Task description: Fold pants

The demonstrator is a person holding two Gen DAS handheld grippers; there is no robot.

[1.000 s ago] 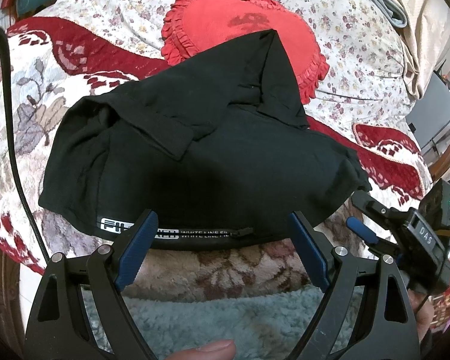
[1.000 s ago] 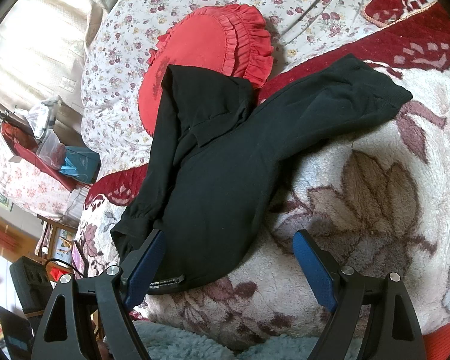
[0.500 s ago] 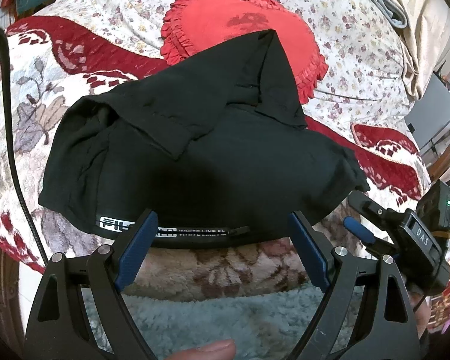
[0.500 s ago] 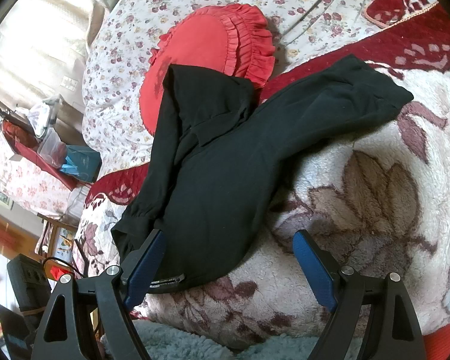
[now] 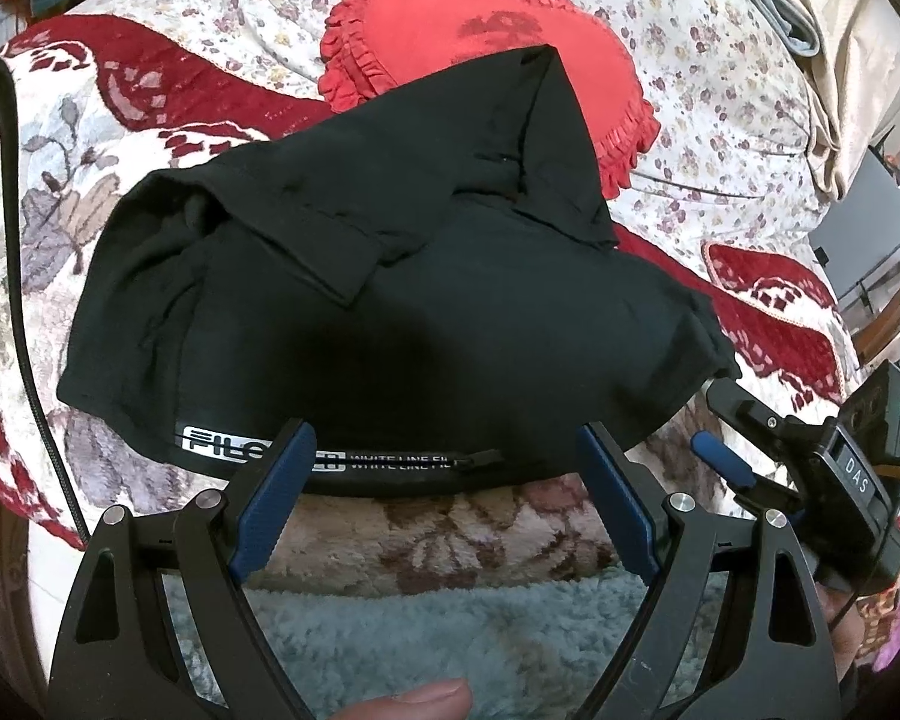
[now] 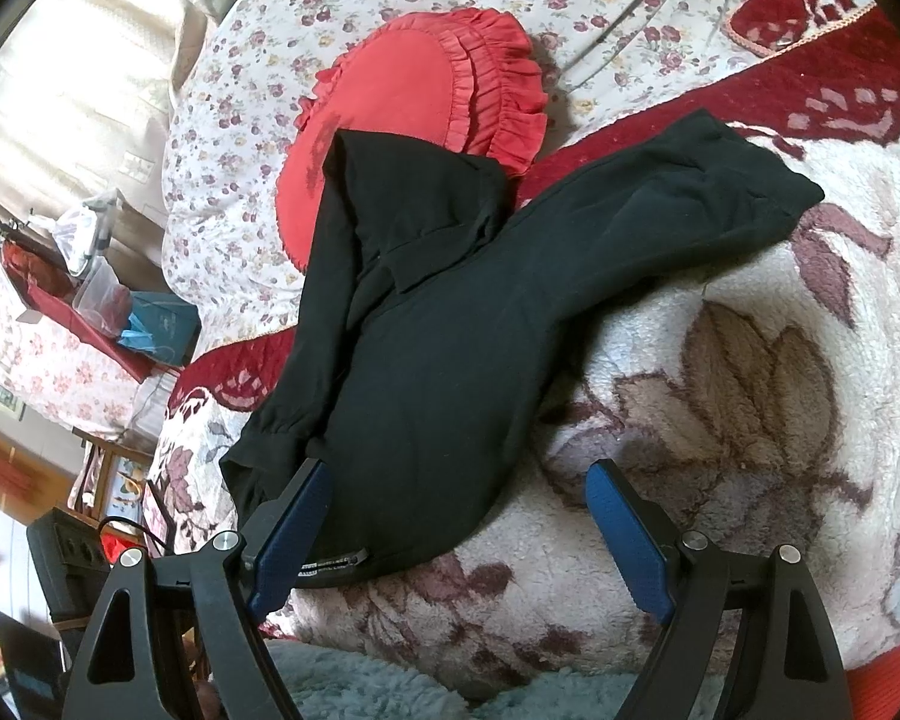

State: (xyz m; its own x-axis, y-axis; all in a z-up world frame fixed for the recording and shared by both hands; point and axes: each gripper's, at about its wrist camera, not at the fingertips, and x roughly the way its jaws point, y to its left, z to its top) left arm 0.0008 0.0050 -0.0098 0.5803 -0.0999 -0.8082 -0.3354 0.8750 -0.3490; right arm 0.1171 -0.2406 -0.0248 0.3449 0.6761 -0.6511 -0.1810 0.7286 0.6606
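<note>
Black pants [image 5: 402,312] lie crumpled on a floral plush blanket [image 5: 462,534], their waistband with white lettering [image 5: 330,459] nearest me. One leg is folded back over the seat toward a red pillow; the other leg [image 6: 690,192] stretches to the right in the right wrist view. My left gripper [image 5: 444,456] hovers open just in front of the waistband, with only blanket between its blue pads. My right gripper [image 6: 456,504] is open too, its left pad over the waistband corner of the pants [image 6: 426,396]. The right gripper [image 5: 726,432] also shows at the left view's right edge.
A red heart-shaped ruffled pillow [image 5: 486,42] lies behind the pants on a flowered quilt [image 5: 690,78]. A black cable [image 5: 12,240] runs down the left side. A cluttered side table [image 6: 90,300] stands past the bed's left edge. A thumb [image 5: 414,699] shows at the bottom.
</note>
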